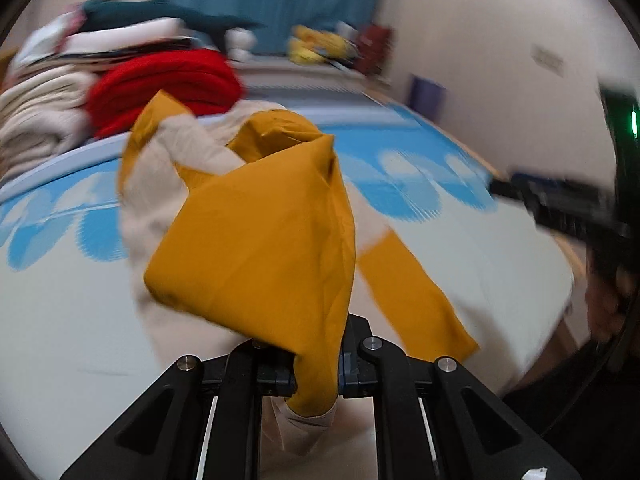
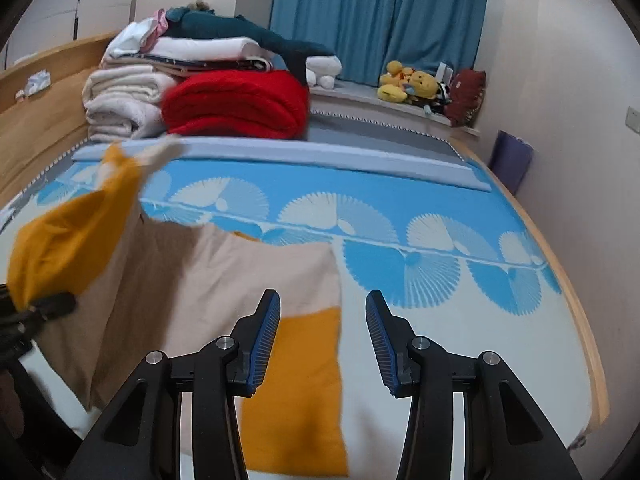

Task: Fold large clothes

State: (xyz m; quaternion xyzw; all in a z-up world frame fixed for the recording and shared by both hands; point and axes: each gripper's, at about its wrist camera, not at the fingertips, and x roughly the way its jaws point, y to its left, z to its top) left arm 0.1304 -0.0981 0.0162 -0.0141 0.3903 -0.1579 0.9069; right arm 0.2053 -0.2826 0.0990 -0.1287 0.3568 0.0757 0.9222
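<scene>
My left gripper (image 1: 316, 376) sits at six o'clock in its own view, its fingers pinched tight on a mustard-yellow sleeve of the garment (image 1: 256, 240), which is lifted and bunched above the bed. My right gripper (image 2: 322, 344) has its blue-padded fingers (image 2: 264, 344) spread wide, holding nothing, hovering over the garment's other mustard sleeve (image 2: 304, 392). The beige body of the garment lies on the bed at about ten o'clock from there. Beyond it, the bedspread (image 2: 440, 240) shows blue and white fan shapes. Farther, at eleven o'clock, a folded red blanket (image 2: 236, 104) rests beside stacked white linens (image 2: 120, 104). At one o'clock, yellow plush toys (image 2: 408, 82) sit before teal curtains (image 2: 380, 12).
</scene>
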